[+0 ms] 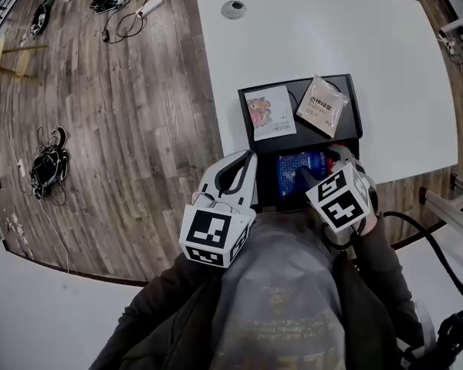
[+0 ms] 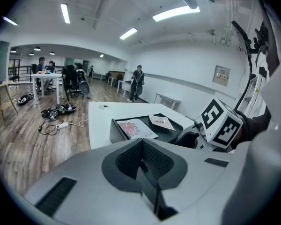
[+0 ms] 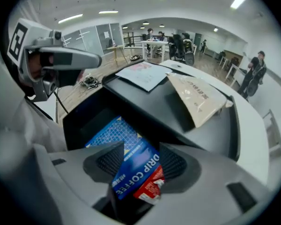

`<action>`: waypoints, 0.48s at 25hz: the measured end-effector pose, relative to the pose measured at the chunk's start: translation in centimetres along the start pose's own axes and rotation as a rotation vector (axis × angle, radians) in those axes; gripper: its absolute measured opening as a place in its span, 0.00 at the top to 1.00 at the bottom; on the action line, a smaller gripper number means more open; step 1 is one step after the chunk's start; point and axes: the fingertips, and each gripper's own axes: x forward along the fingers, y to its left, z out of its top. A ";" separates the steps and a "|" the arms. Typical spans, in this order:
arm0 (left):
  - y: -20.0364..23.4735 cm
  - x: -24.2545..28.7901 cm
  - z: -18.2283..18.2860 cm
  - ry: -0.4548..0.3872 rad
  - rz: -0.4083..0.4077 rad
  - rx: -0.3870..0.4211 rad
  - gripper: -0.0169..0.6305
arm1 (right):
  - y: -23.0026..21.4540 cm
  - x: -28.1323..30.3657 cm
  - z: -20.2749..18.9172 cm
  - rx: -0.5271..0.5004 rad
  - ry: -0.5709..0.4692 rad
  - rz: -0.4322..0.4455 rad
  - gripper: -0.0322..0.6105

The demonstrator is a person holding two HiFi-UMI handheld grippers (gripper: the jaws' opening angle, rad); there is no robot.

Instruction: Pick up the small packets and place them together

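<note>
A two-level black tray (image 1: 353,91) stands at the white table's near edge. On its upper level lie a pink-printed white packet (image 1: 270,112) and a beige packet (image 1: 322,105), side by side. My right gripper (image 1: 302,176) points steeply down into the lower compartment. Its jaws are shut on a blue drip coffee packet (image 3: 131,158) with a red end, which stands tilted between the pads and shows in the head view as a blue packet (image 1: 295,163). My left gripper (image 1: 245,160) hovers left of the tray, shut and empty, its tips (image 2: 141,161) meeting.
The white table (image 1: 370,45) has a round cable port (image 1: 233,9) at its far left. Wooden floor (image 1: 123,129) with cables and a bag lies to the left. A metal frame (image 1: 447,203) stands at the right. People stand and sit far off in the room (image 2: 138,81).
</note>
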 end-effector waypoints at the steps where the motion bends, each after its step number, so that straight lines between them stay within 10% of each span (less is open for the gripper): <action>1: 0.0 0.1 0.0 0.000 -0.002 -0.002 0.97 | 0.0 0.3 -0.2 -0.016 0.019 0.000 0.60; 12: 1.0 0.4 0.2 0.004 0.005 -0.022 0.97 | 0.3 0.9 -0.3 0.020 0.033 0.072 0.57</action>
